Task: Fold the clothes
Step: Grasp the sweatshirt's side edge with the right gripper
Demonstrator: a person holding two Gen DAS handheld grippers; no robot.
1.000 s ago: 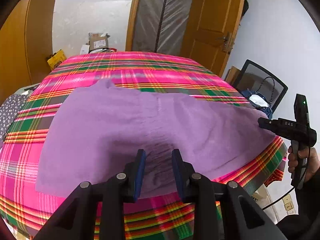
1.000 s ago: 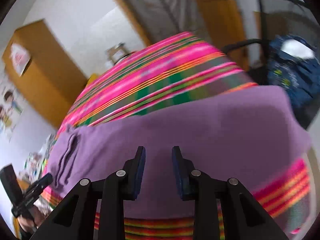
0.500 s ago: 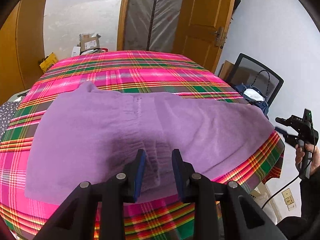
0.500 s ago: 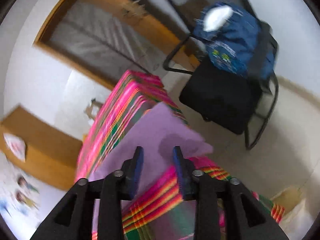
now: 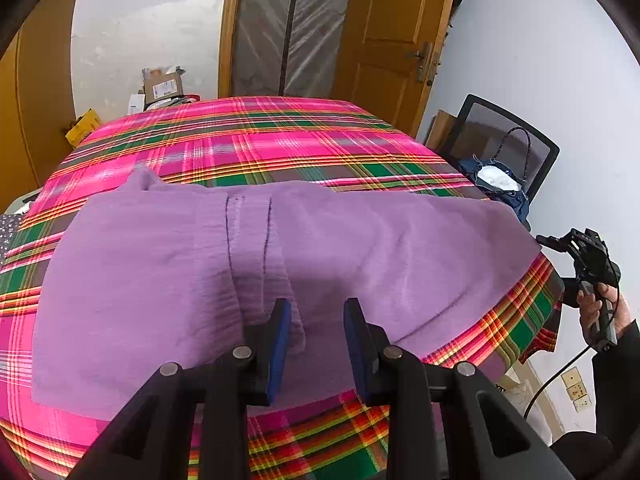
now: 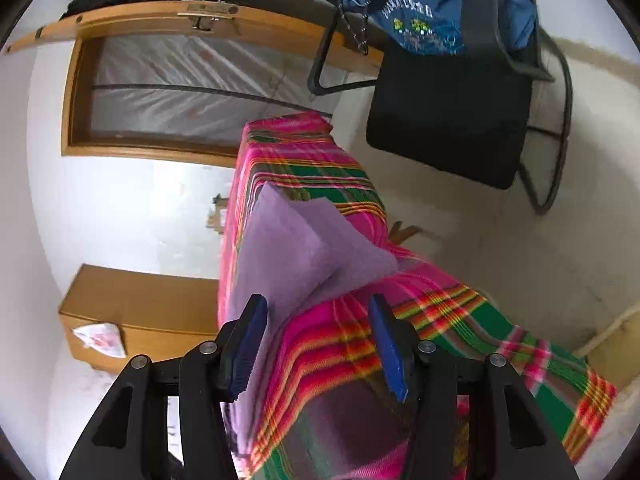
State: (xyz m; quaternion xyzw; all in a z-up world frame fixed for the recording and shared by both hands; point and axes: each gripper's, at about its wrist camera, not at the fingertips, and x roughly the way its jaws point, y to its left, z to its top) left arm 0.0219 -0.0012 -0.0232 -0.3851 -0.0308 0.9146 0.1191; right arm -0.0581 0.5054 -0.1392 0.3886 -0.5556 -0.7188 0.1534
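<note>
Here, in the left wrist view, a purple garment (image 5: 260, 280) lies spread across the near half of a table under a pink, green and orange plaid tablecloth (image 5: 280, 136). It looks like trousers laid sideways; a ribbed band with two dark stitch lines runs down its middle. One end reaches the table's right edge, the other nears the left edge. The left gripper (image 5: 313, 332) hangs above the garment's near edge with its jaws moderately apart and nothing between them, probably lined up to take that edge. Off the right edge, a hand (image 5: 600, 312) holds the right gripper (image 5: 556, 242); its jaw gap cannot be read from here. An office chair (image 5: 508, 148) carrying a blue bag (image 5: 496, 188) stands beyond.

The right wrist view is rolled sideways and looks along the table's right edge. The right gripper (image 6: 318, 340) has its jaws wide and empty, level with the garment's end (image 6: 304, 256) where it drapes over the corner, seemingly placed to grasp there.
</note>
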